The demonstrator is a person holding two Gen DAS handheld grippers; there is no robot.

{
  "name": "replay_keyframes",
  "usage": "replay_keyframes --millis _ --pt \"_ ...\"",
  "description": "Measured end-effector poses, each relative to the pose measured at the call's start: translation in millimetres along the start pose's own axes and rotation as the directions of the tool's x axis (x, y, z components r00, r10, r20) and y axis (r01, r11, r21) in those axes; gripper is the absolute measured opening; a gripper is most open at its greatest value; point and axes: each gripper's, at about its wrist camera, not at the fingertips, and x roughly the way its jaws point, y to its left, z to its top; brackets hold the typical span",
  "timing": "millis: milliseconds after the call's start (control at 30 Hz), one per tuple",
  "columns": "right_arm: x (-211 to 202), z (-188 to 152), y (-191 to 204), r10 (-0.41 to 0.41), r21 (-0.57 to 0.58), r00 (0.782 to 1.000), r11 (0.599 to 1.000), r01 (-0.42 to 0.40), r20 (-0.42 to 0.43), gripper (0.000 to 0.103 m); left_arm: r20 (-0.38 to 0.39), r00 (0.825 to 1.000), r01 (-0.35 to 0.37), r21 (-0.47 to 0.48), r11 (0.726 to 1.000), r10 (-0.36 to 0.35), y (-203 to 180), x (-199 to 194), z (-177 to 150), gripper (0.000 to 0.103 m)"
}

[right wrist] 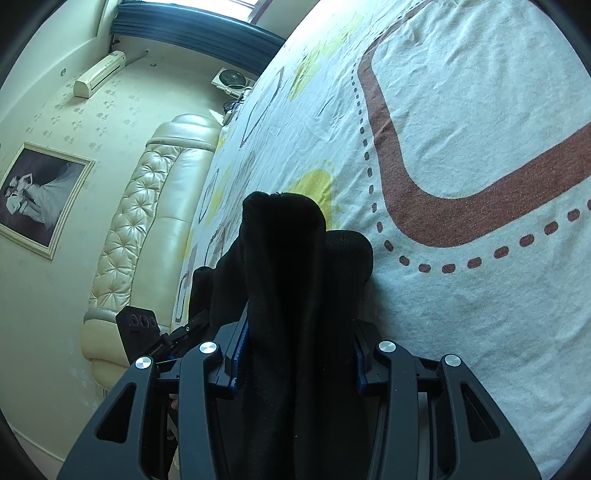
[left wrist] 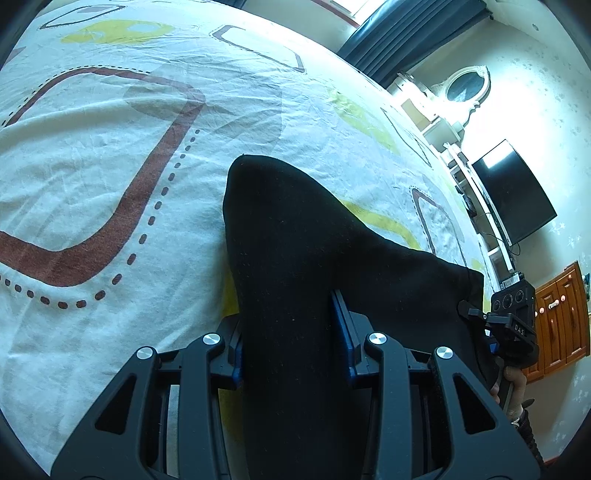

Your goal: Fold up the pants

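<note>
Both claws, left claw (left wrist: 295,347) and right claw (right wrist: 299,350), grip the black pants (left wrist: 295,240) above the bed (left wrist: 92,166), probably to spread them flat.

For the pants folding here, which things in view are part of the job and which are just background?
Part of the job:
- black pants
- left tongs, shut on the pants
- right tongs, shut on the pants
- patterned bedsheet

Background:
- padded headboard
- framed photo
- air conditioner
- television
- curtain
</note>
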Motion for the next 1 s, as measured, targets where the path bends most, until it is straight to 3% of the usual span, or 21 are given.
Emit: replay_keyframes --millis 100,233,333,500,700,867,900,933,1000 --pt "0.2 -0.4 -1.2 0.014 0.005 1.000 1.000 -0.014 -0.011 0.044 0.004 1.000 0.007 0.019 1.000 -0.007 -1.1 -1.3 -3.1 0.043" --pt "-6.1 -3.3 -7.5 0.048 0.048 0.998 0.998 -0.047 -0.026 0.052 -0.016 0.997 0.073 -0.012 0.997 -0.073 5.7 -9.5 -10.9 0.067" --pt "-17.3 -9.6 -8.8 0.083 0.077 0.996 0.994 -0.080 -0.034 0.063 -0.005 0.993 0.114 -0.055 0.992 -0.115 9.5 -25.9 -26.5 0.080" --pt "-42.2 -35.9 -12.6 0.099 0.103 0.994 0.990 -0.095 -0.037 0.071 -0.024 0.985 0.167 -0.131 0.977 -0.171 17.3 -48.1 -65.7 0.081" --pt "-55.7 -76.9 -10.3 0.094 0.094 0.993 0.992 -0.087 -0.073 0.072 -0.053 0.980 0.185 -0.123 0.975 -0.193 8.3 -60.4 -101.6 0.086" --pt "-51.9 -80.8 -7.8 0.057 0.116 0.997 0.992 -0.052 -0.046 0.073 -0.039 0.990 0.130 -0.141 0.982 -0.136 -0.8 -53.9 -106.6 0.086" --pt "-50.2 -80.8 -5.7 0.039 0.116 0.998 0.993 -0.034 -0.040 0.070 -0.036 0.992 0.113 -0.155 0.981 -0.120 -0.6 -52.3 -104.6 0.081" --pt "-48.4 -81.3 -3.7 0.014 0.112 0.999 0.994 -0.010 -0.036 0.066 -0.035 0.994 0.098 -0.161 0.982 -0.105 -1.4 -51.6 -104.8 0.068" --pt "-45.0 -83.5 -3.1 -0.031 0.106 0.999 0.994 0.034 -0.034 0.054 -0.037 0.994 0.099 -0.170 0.981 -0.106 -2.2 -50.8 -105.6 0.057"
